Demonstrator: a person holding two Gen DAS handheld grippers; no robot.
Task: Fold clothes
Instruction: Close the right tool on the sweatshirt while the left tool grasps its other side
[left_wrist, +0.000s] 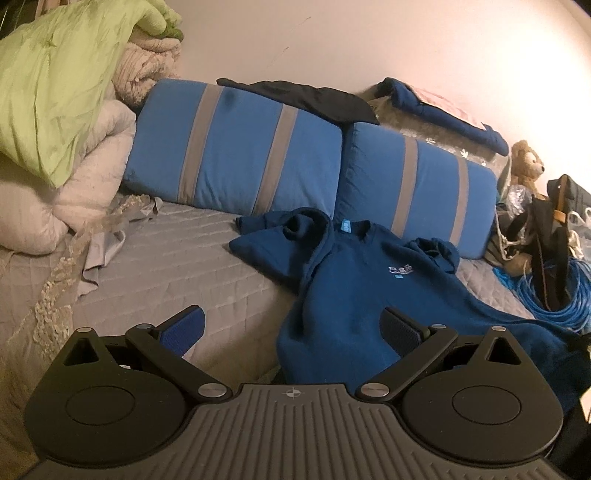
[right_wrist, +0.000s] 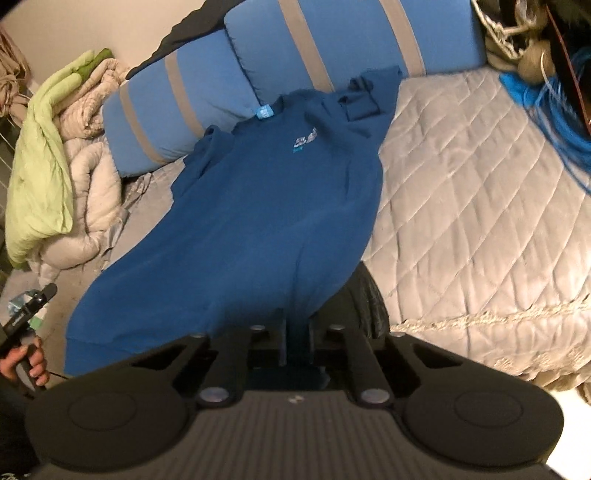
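A dark blue sweatshirt (left_wrist: 354, 291) with a small chest logo lies face up on the grey quilted bed cover (left_wrist: 177, 266), collar toward the blue cushions. My left gripper (left_wrist: 295, 325) is open and empty, hovering over the sweatshirt's lower left edge. In the right wrist view the sweatshirt (right_wrist: 258, 206) stretches from the cushions toward me. My right gripper (right_wrist: 295, 332) is shut on the sweatshirt's bottom hem and holds it raised. The left gripper (right_wrist: 33, 302) shows at the far left of that view, held in a hand.
Two blue cushions with grey stripes (left_wrist: 236, 147) line the wall. Green and beige duvets (left_wrist: 55, 110) are piled at the left. A teddy bear (left_wrist: 526, 162), bags and a coil of blue cable (left_wrist: 550, 295) sit at the right. The quilted cover (right_wrist: 480, 206) lies right of the sweatshirt.
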